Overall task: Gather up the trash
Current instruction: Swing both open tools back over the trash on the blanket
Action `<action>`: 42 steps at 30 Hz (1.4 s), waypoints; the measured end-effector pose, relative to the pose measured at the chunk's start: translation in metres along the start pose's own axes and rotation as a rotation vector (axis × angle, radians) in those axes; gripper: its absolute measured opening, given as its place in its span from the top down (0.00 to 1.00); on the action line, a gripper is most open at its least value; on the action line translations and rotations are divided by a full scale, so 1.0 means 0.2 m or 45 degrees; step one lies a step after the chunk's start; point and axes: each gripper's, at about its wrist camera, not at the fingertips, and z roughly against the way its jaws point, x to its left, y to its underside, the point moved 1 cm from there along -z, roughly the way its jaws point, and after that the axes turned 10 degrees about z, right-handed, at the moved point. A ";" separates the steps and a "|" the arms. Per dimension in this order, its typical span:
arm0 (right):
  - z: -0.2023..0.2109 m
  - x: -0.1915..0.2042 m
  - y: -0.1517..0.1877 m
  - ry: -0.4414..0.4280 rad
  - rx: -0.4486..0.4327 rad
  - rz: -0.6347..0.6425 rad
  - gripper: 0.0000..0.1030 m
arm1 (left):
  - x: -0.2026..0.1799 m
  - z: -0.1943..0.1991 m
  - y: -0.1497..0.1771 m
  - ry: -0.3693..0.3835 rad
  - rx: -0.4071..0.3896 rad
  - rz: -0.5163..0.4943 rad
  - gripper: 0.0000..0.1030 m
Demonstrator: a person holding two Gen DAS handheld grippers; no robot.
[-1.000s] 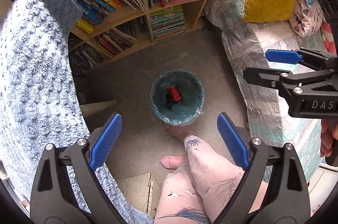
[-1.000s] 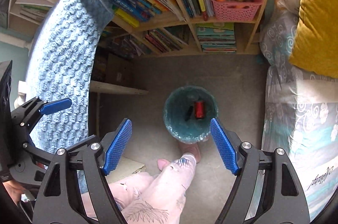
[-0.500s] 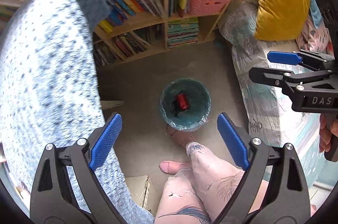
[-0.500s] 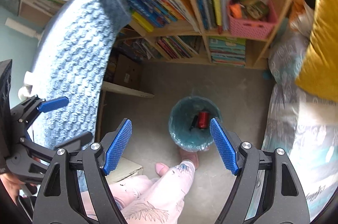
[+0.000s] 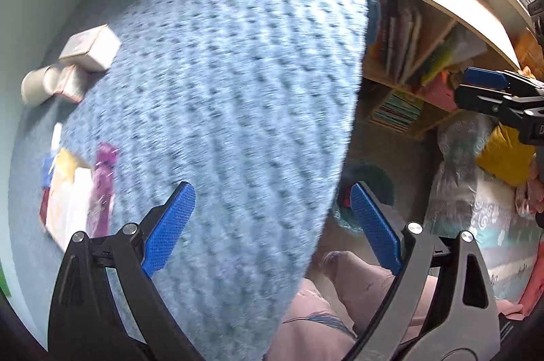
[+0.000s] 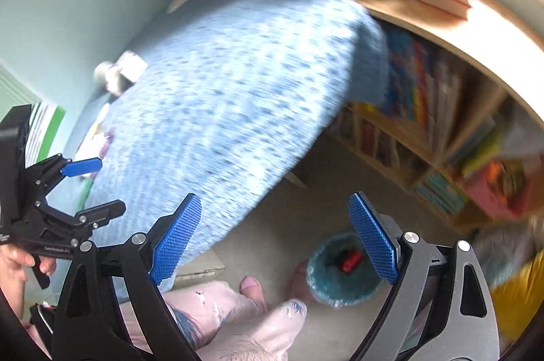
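Observation:
A teal-lined waste bin [image 6: 341, 272] stands on the floor with a red can [image 6: 352, 258] inside; in the left wrist view the bin [image 5: 369, 180] is partly hidden behind the blue blanket. My left gripper [image 5: 270, 230] is open and empty above the blue knitted blanket [image 5: 231, 109]. My right gripper [image 6: 275, 240] is open and empty, above the floor left of the bin. On the blanket's left lie a purple wrapper [image 5: 103, 187], white and yellow papers [image 5: 66, 191] and a small box with a roll [image 5: 73, 65]. The views are motion-blurred.
A wooden bookshelf [image 6: 442, 109] full of books stands behind the bin. A bed with patterned sheets [image 5: 476, 201] and a yellow pillow [image 5: 503, 157] is on the right. The person's legs and feet [image 6: 251, 303] are beside the bin.
Both grippers have swung up and to the left, away from the bin and toward the blanket-covered surface. The items on the blanket have come into view. Both stay open.

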 end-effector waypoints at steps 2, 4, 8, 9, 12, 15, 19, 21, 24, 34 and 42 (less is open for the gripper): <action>-0.04 0.09 -0.10 -0.032 0.008 0.080 0.14 | 0.16 0.04 0.03 -0.056 -0.013 0.092 0.12; -0.08 0.20 -0.19 -0.074 0.010 0.161 0.14 | 0.31 0.08 0.07 -0.103 -0.025 0.170 0.11; -0.15 0.41 -0.35 -0.122 0.011 0.293 0.14 | 0.57 0.14 0.13 -0.183 -0.054 0.324 0.10; -0.17 0.46 -0.39 -0.136 0.014 0.321 0.14 | 0.63 0.15 0.14 -0.196 -0.064 0.359 0.09; -0.23 0.63 -0.48 -0.155 0.025 0.407 0.14 | 0.78 0.20 0.19 -0.230 -0.098 0.446 0.07; -0.28 0.77 -0.57 -0.167 0.033 0.481 0.14 | 0.91 0.21 0.24 -0.241 -0.103 0.525 0.07; -0.36 0.92 -0.66 -0.178 0.043 0.555 0.14 | 1.07 0.21 0.29 -0.253 -0.104 0.605 0.07; -0.39 0.98 -0.70 -0.170 0.049 0.592 0.14 | 1.15 0.21 0.30 -0.265 -0.092 0.646 0.07; -0.44 1.05 -0.76 -0.168 0.056 0.636 0.14 | 1.27 0.19 0.30 -0.260 -0.078 0.735 0.07; -0.65 1.19 -1.05 -0.208 0.099 0.796 0.13 | 1.50 0.07 0.24 -0.253 -0.028 1.018 0.07; -0.87 1.23 -1.27 -0.278 0.166 0.902 0.13 | 1.57 -0.03 0.12 -0.282 0.005 1.154 0.07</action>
